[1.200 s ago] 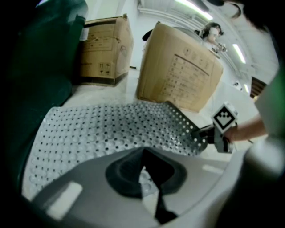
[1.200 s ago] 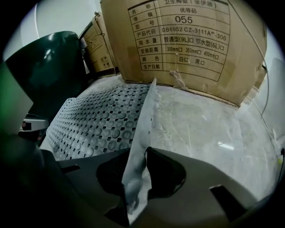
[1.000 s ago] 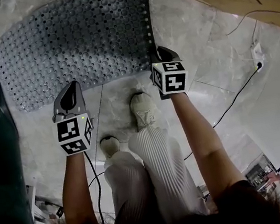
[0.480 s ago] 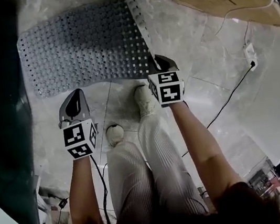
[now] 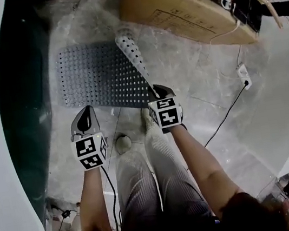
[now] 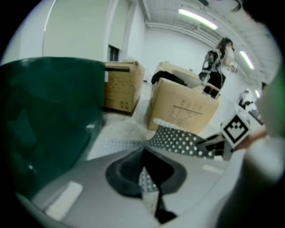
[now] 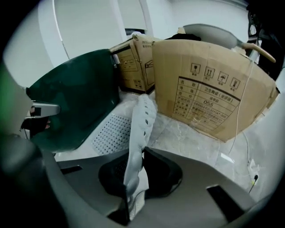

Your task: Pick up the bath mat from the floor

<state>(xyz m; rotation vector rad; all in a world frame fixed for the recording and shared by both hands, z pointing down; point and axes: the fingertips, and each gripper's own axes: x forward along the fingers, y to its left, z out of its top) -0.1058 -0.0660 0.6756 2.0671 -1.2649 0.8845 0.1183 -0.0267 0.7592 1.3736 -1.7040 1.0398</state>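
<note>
Right claw (image 5: 159, 89) pinches the mat (image 5: 96, 73) at its near right corner, so that side stands up in a curl off the floor (image 5: 198, 76). My left claw (image 5: 85, 112) is clamped on the near left edge (a thin fold between its jaws) to share the load; the far part lies flat.

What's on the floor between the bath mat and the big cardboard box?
Nothing; bare floor separates bath mat and cardboard box, clearest in the head view.
</note>
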